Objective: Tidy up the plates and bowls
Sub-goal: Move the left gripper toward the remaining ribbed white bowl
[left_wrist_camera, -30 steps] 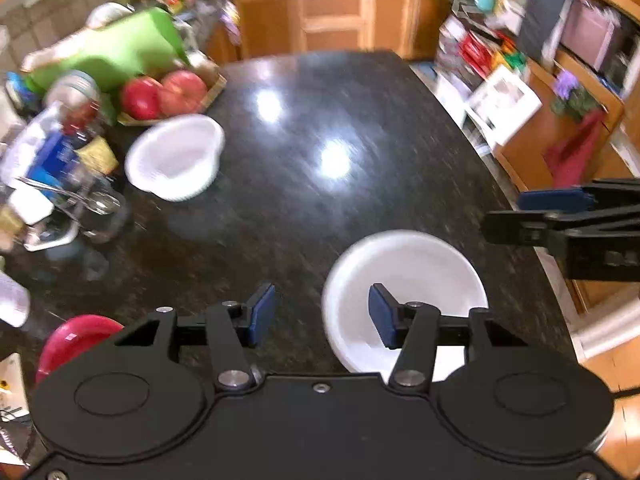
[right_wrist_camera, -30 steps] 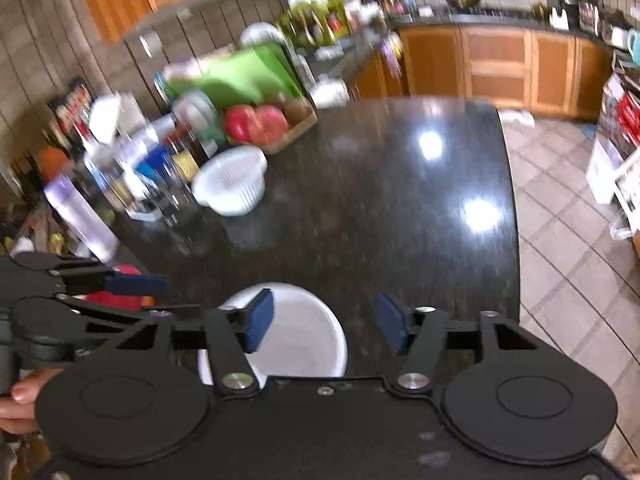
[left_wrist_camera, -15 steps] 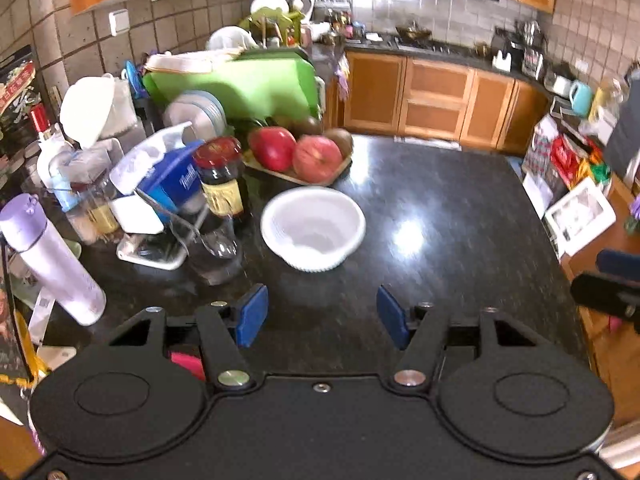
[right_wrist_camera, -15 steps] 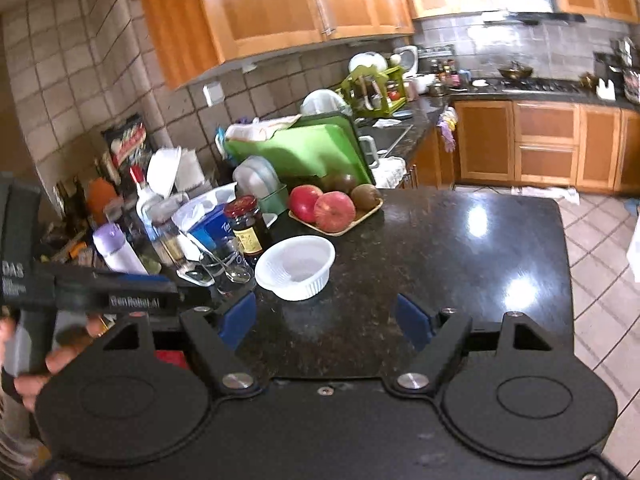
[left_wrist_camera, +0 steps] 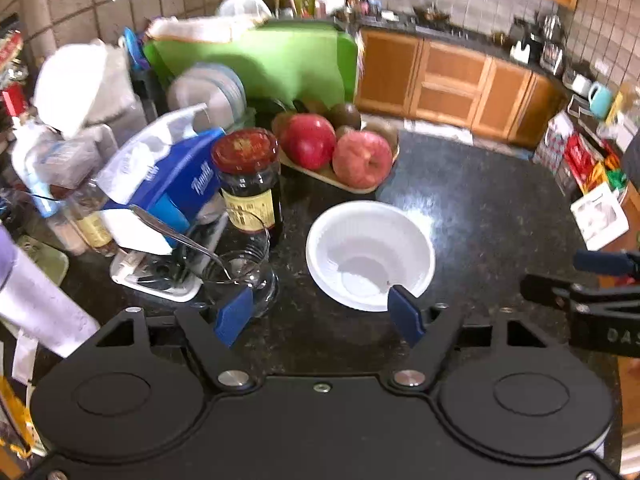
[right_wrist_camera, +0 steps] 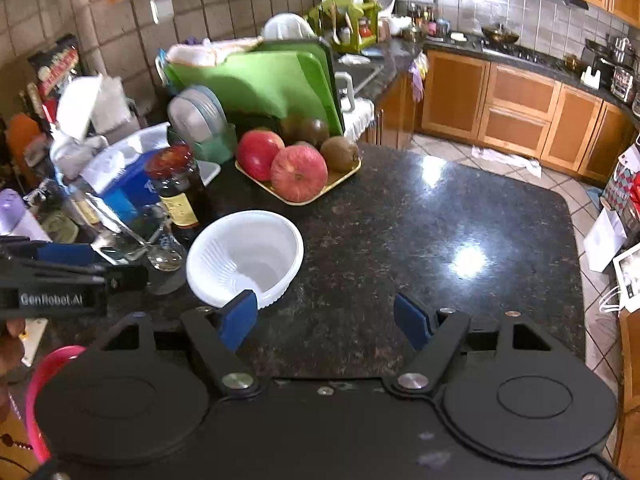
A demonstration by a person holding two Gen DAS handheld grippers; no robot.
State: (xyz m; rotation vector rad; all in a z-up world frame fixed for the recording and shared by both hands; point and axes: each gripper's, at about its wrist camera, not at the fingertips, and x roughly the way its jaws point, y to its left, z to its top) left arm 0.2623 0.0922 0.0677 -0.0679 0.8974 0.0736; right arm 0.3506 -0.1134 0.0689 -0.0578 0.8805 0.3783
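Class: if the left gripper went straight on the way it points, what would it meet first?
Probably the dark countertop just short of the white bowl; the left gripper, jaws opening and empty, sits close, depth unclear.

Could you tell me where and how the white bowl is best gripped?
Pinch the white bowl at its near rim, one finger inside and one outside, coming from the open counter side. It sits upright and empty; a glass and jar crowd its left.
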